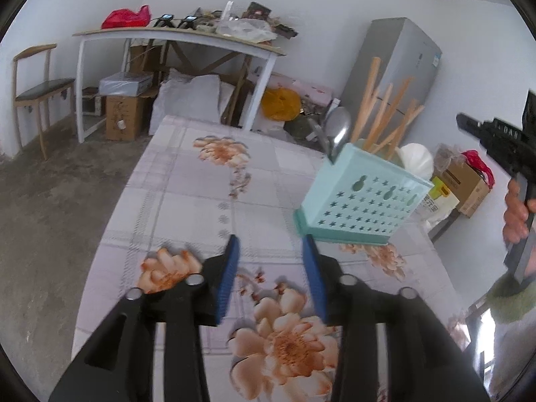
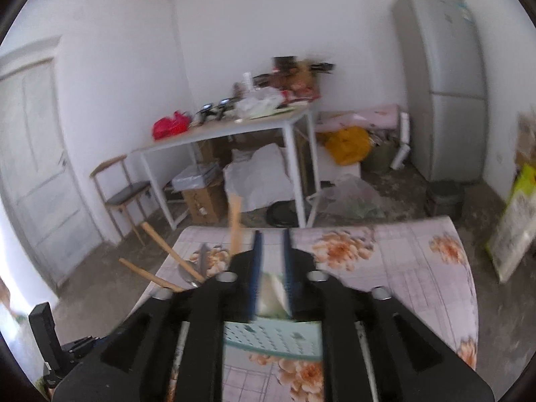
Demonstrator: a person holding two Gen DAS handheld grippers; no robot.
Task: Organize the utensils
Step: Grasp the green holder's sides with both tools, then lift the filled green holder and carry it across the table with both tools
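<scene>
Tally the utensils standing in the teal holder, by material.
In the teal holder:
Wooden handles: 5 (blurred, so approximate)
Metal spoons: 2
White plastic scoop: 1
Total: 8

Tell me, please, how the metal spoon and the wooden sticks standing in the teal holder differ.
The metal spoon is grey and shiny; the wooden sticks are pale tan. The spoon ends in a rounded bowl, pointing up, while the sticks are straight and narrow. The sticks rise well above the spoon. Both stand leaning in the teal holder, the spoon nearer its left end in the left wrist view.
</scene>
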